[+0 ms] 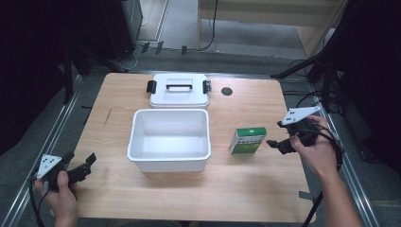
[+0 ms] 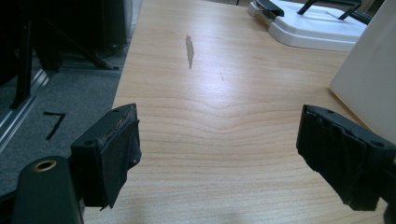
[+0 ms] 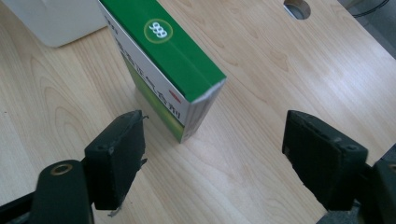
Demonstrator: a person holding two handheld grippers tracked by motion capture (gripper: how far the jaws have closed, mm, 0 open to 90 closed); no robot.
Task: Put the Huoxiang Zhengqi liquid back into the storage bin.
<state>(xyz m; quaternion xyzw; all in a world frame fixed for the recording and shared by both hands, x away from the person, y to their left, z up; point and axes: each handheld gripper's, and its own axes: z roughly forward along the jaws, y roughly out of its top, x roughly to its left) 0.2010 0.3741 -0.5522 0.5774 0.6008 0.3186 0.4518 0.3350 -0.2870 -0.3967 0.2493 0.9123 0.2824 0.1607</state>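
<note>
A green and white carton stands upright on the table right of the white bin. In the right gripper view the carton rises just ahead of the jaws, a little left of their middle. My right gripper hovers just right of the carton, open, with nothing between its pads; the same right gripper shows both jaws wide apart. My left gripper rests near the front left corner of the table, open and empty, and the left gripper looks along bare wood.
The bin's white lid with black handle and latches lies behind the bin, and the lid is at the far right. The bin wall stands close on the right. A round hole sits in the table top.
</note>
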